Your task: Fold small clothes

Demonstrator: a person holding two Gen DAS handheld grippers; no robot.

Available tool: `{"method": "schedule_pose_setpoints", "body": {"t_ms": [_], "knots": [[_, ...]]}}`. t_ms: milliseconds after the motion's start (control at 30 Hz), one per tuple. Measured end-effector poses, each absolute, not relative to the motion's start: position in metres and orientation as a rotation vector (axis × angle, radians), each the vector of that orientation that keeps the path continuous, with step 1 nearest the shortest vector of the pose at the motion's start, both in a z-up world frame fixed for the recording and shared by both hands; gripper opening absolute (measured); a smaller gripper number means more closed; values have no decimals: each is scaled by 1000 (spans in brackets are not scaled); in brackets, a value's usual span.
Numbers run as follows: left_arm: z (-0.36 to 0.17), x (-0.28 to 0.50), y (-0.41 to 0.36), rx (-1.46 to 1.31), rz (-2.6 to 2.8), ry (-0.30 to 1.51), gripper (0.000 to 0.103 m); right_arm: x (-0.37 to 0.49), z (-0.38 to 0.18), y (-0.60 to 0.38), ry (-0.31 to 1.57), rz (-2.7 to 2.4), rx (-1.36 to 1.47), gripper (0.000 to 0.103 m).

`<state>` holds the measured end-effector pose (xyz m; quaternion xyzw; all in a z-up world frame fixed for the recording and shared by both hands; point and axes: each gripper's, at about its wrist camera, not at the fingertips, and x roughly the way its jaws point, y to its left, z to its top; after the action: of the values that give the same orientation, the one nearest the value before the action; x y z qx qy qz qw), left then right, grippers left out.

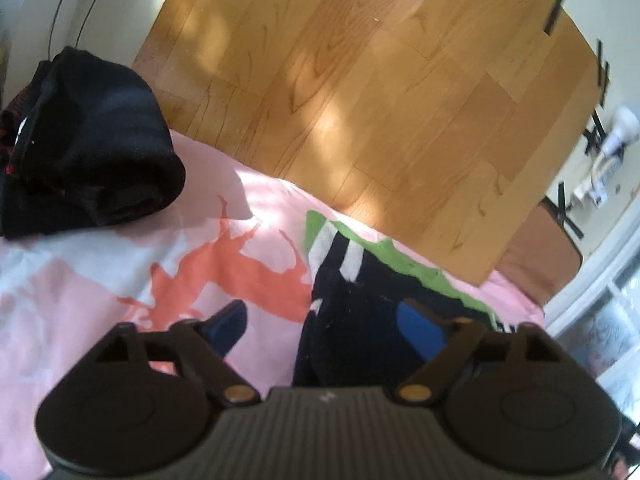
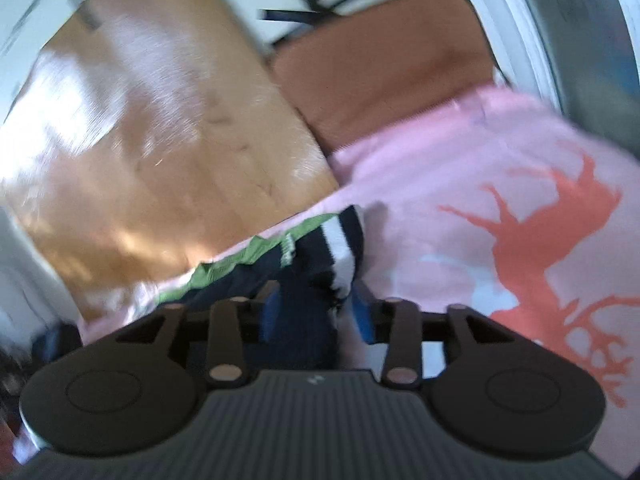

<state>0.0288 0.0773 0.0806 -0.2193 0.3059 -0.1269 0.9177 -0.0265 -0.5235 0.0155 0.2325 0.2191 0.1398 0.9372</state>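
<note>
My left tongs [image 1: 324, 322] stand wide, nothing pinched; the dark striped garment [image 1: 352, 320] lies under and between the blue pads [image 1: 420, 332] on the pink cloth [image 1: 100, 280]. My right tongs [image 2: 316, 312] are partly open with that garment [image 2: 316, 264] between the pads; I cannot tell if they press it. Bare wooden bench [image 1: 360, 80] fills the upper frame. A folded black pile [image 1: 92, 148] sits upper left. Both tongs point slightly downward.

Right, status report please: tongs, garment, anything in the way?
Left tongs open wide. Right tongs open, astride navy striped garment. Black folded pile off aside, nothing blocking.
</note>
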Motion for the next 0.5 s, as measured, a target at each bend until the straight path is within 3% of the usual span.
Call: {"method": "schedule_pose_setpoints", "body": {"t_ms": [133,200,233,267,300,500], "knots": [[70,31,62,-416,-286,699,91,-35,20,-494,440,358,405,45],[62,36,50,-370,-274,734,84,-32,21,-477,439,392,376,45],[56,39,45,-344,-263,763,62,-31,21,-467,443,407,354,45],[52,40,41,-327,-261,799,25,-30,20,-457,451,418,326,45],[45,41,39,-320,-266,843,14,-29,19,-449,464,421,295,44],[44,13,46,-283,-260,836,11,-31,-6,-445,578,368,239,38]]}}
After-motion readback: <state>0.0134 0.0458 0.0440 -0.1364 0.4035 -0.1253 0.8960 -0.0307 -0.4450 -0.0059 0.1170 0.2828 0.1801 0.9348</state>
